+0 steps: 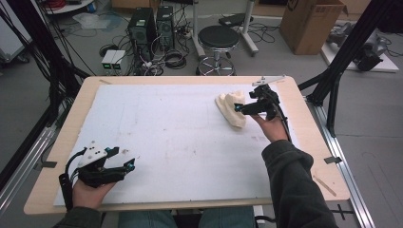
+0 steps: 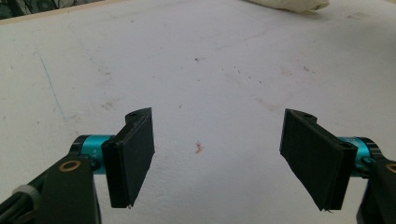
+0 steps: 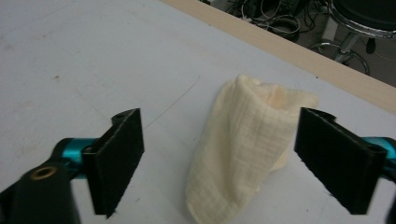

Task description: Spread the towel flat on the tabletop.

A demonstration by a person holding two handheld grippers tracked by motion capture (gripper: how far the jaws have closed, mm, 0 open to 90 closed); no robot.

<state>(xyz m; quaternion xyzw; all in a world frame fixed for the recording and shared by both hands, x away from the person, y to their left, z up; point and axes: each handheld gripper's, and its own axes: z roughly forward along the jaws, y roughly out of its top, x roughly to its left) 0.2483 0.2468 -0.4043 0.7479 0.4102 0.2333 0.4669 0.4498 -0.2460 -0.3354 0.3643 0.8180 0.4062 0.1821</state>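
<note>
1. The table (image 1: 66, 118), a pale wooden top, carries a large white sheet (image 1: 166, 142) that covers most of it; the sheet bears faint scuffs and a small reddish mark.
2. The cream cloth (image 1: 231, 108) lies bunched on the sheet at about 2 o'clock from the sheet's middle, near the far right corner. In the right gripper view the cloth (image 3: 243, 149) stands up in a loose fold, its weave showing.
3. The right gripper (image 1: 242, 107) sits just at 3 o'clock of the cloth, jaws pointing at it. In its own view the right gripper (image 3: 219, 158) has its jaws spread wide, with the cloth between them but not pinched.
4. The left gripper (image 1: 127, 164) rests at 8 o'clock, well apart from the cloth. Its own view shows the left gripper (image 2: 219, 158) gaping wide over bare sheet, holding nothing.
</note>
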